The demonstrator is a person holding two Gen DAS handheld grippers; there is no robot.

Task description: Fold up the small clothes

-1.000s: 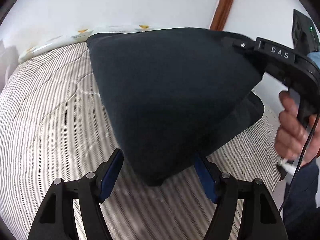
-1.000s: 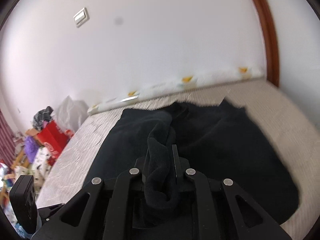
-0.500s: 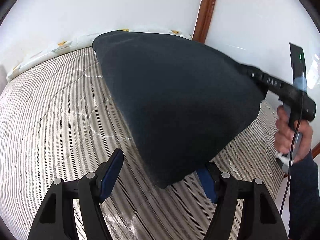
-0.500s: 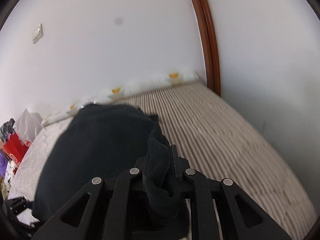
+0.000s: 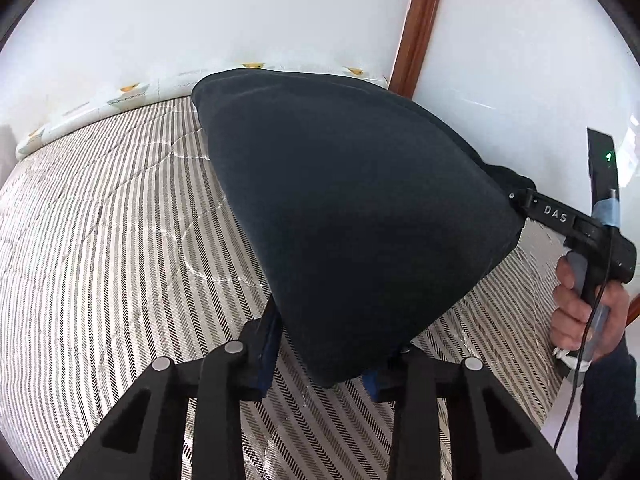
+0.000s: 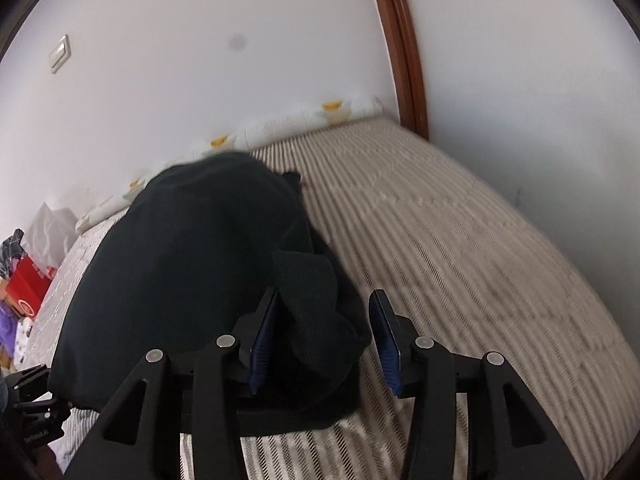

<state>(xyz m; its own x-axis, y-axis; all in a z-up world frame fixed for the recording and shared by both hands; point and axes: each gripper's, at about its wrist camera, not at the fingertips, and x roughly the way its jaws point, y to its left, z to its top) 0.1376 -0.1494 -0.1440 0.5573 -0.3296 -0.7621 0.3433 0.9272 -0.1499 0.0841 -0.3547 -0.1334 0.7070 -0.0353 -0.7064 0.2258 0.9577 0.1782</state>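
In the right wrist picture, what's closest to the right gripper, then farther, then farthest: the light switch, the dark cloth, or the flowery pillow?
From the right gripper:
1. Dark cloth, bunched between its open jaws.
2. Flowery pillow, along the bed's far edge.
3. Light switch, high on the wall, upper left.

The striped quilted mattress (image 5: 120, 248) lies bare from 7 to 11 o'clock of the dark folded fabric garment (image 5: 352, 220), giving open passage there. At 12 o'clock the white wall (image 5: 200, 20) and a rolled white printed sheet (image 5: 100, 104) close the far edge. At 1 o'clock a brown wooden door frame (image 5: 416, 24) stands in the corner. In the right wrist view, bare mattress (image 6: 460, 240) runs free from 1 to 4 o'clock of the garment (image 6: 192, 260), bounded by wall. At 9 o'clock, a red box (image 6: 26, 292) and crumpled white bag (image 6: 50, 228) crowd the bedside.
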